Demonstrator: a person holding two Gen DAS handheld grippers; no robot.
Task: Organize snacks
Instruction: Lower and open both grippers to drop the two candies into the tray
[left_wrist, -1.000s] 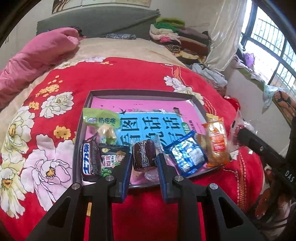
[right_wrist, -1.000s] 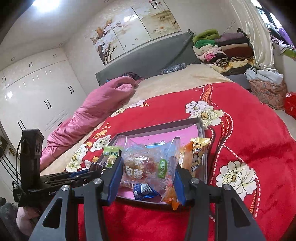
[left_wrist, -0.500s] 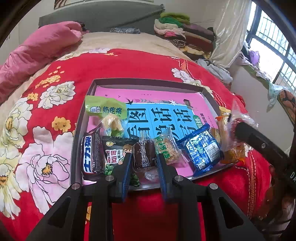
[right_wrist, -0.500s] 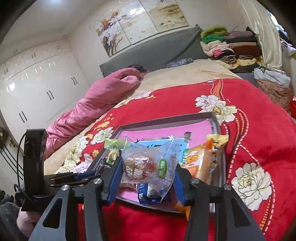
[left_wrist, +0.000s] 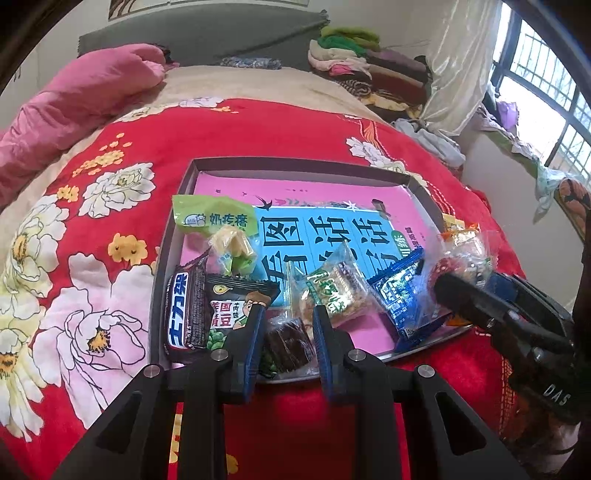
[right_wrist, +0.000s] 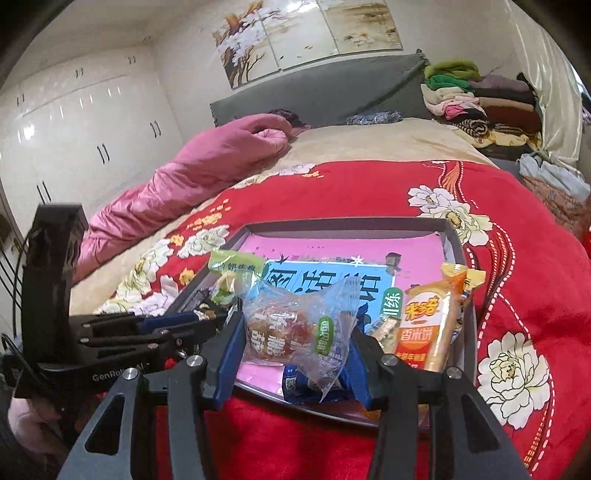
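A grey tray (left_wrist: 295, 164) lies on the red flowered blanket and holds a pink and blue book with several snack packs on it. My left gripper (left_wrist: 287, 318) is shut on a dark brown wrapped cake (left_wrist: 289, 343) at the tray's front edge. My right gripper (right_wrist: 293, 332) is shut on a clear-wrapped brown pastry (right_wrist: 291, 332) and holds it above the tray's front right; it also shows in the left wrist view (left_wrist: 463, 258). On the tray are a Snickers bar (left_wrist: 184, 314), a green-pea pack (left_wrist: 236, 310), a rice cracker pack (left_wrist: 332, 288) and a blue pack (left_wrist: 402, 291).
A green milk-candy pack (left_wrist: 214, 221) lies at the tray's left. An orange rice-cake pack (right_wrist: 428, 332) leans on the tray's right rim (right_wrist: 454, 236). A pink quilt (right_wrist: 207, 173) and folded clothes (right_wrist: 472, 99) lie at the far end of the bed.
My left gripper has drawn back toward the tray's front edge with the brown cake. My right gripper has moved left over the tray with the pastry.
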